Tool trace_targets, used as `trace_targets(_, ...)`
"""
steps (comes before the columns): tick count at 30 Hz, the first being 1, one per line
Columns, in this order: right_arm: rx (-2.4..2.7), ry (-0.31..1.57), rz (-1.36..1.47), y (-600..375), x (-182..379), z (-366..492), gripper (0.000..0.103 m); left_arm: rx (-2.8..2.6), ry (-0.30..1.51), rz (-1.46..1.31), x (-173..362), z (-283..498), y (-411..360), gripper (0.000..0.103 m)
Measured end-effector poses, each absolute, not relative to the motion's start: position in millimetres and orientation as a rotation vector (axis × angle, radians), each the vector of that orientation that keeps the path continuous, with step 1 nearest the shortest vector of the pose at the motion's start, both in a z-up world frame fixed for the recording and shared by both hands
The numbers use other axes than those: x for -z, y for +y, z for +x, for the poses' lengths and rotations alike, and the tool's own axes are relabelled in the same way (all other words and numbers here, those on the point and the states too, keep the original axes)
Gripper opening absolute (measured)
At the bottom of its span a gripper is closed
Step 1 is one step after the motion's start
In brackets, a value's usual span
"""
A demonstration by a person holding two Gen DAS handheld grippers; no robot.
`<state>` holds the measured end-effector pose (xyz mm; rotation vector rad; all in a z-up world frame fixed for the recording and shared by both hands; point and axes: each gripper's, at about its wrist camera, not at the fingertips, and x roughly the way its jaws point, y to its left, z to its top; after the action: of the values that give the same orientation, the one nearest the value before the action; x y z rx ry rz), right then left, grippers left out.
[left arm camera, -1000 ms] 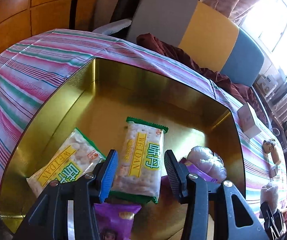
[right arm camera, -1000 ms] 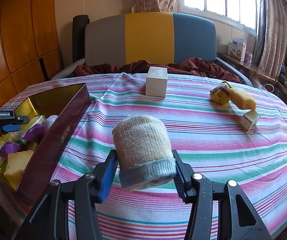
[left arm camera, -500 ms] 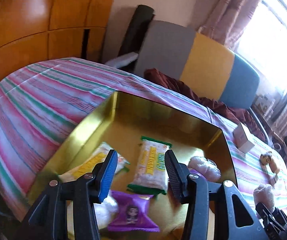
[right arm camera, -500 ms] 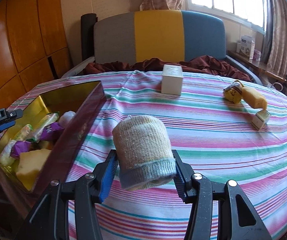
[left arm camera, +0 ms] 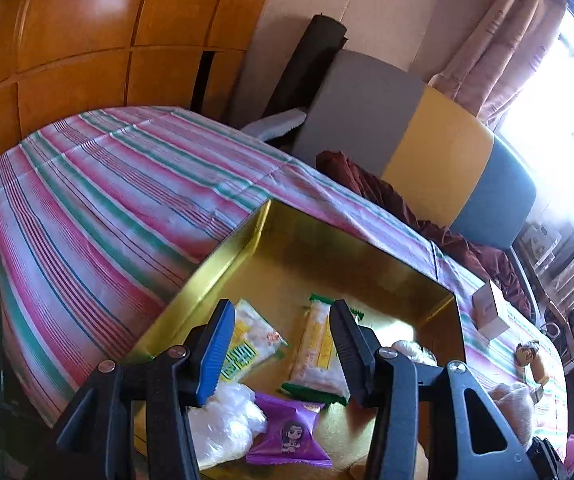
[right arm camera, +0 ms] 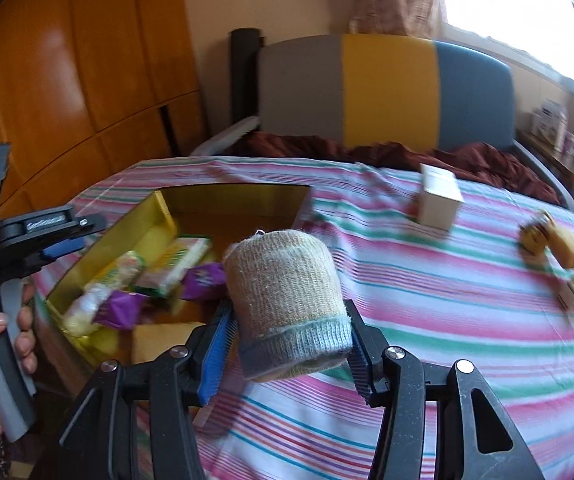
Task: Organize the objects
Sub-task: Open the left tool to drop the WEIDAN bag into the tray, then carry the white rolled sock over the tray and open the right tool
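A gold tin box (left arm camera: pixel 223 256) (right arm camera: pixel 143 216) sits on the striped tablecloth and holds cracker packets (left arm camera: pixel 319 354), purple snack packs (left arm camera: pixel 289 434) and white bagged items. My left gripper (left arm camera: pixel 281 350) is open and empty, raised above the box's near side; it also shows in the right wrist view (right arm camera: pixel 59 240). My right gripper (right arm camera: pixel 287 350) is shut on a rolled beige and blue sock (right arm camera: pixel 287 300), held above the table just right of the box.
A white carton (right arm camera: pixel 439 198) stands behind the box on the cloth. A yellow toy (right arm camera: pixel 551 242) and a small cube (right arm camera: pixel 569 294) lie at the right. A grey, yellow and blue sofa (right arm camera: pixel 387 92) backs the table. Wooden panels stand at the left.
My left gripper has pulled back and up from the box. My right gripper has carried the sock leftward, close to the box.
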<state>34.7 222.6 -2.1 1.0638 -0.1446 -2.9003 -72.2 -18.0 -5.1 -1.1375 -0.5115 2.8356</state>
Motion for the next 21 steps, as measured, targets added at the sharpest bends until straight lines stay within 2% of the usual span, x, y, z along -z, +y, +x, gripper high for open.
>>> trace_targets(14, 2.587, -0.101, 1.145, 127, 11, 2, 0.053, -2.889, -0.681, -1.064, -20, -72, -57, 0.05)
trace_targets(21, 2.493, -0.125, 1.255, 108, 36, -9, 0.054, -2.88, -0.671, -1.056, -22, -70, -52, 0.05)
